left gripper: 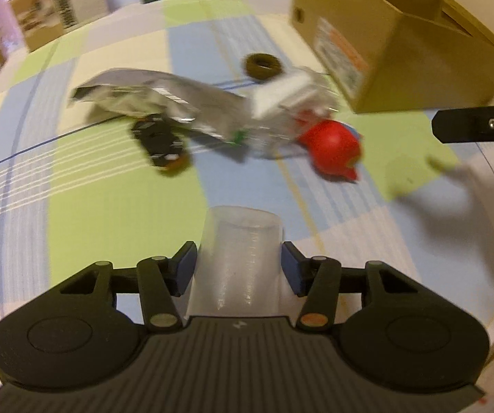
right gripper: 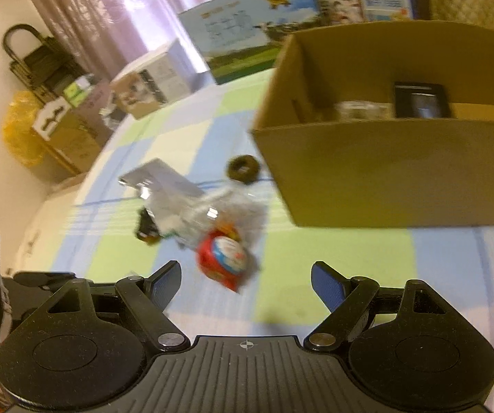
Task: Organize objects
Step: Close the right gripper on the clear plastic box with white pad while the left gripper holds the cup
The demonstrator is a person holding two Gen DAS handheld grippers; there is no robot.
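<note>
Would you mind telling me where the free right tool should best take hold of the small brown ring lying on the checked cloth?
Probably across the outer rim of the small brown ring, coming straight down from above. It lies flat with its hole up and apart from the clutter, so both sides look reachable. The open brown cardboard box stands close beside it, so set the fingers parallel to that wall. The right tool is open.

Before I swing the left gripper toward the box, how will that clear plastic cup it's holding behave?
The clear plastic cup looks thin-walled and translucent, so probably very light, and likely to flex or crack if squeezed harder. Its smooth sides could slip between the left gripper pads, which pinch it only near one end. Set down on its side, a round cup would probably roll on the checked cloth.
</note>
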